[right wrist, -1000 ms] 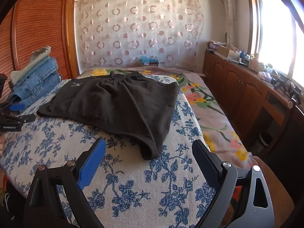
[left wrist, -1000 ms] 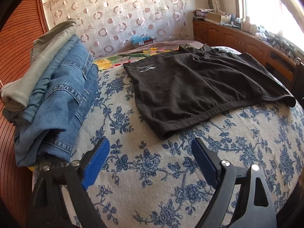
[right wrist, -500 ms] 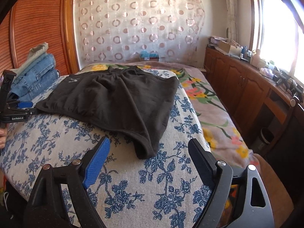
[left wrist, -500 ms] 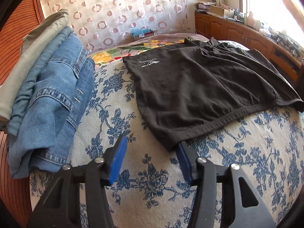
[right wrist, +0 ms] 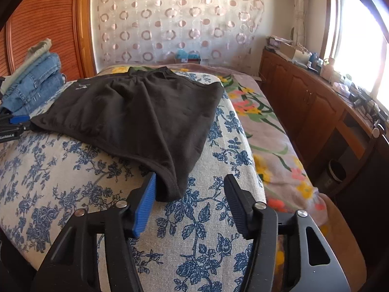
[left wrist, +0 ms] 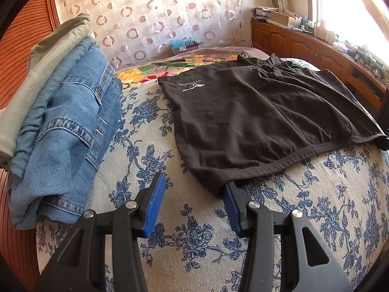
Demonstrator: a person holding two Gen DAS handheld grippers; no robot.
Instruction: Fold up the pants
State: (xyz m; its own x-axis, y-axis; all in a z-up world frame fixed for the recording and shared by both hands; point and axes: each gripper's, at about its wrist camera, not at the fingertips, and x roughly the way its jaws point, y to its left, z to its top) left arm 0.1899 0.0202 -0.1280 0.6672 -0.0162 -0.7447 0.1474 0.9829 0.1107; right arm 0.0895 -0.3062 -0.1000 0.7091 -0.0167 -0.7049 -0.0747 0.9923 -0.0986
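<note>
Black shorts lay flat on floral bed, waistband toward six o'clock. Left claw half-open, nothing pinched. Right claw closing around waistband corner, not yet gripped.

both tools narrowed, reached pants corners

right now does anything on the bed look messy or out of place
Mostly tidy. The black shorts lie flat, only bunched along the far edge. The folded stack of jeans leans, slumping toward the near bed edge. The right gripper is closing, with the near corner of the shorts between its fingers.
</note>
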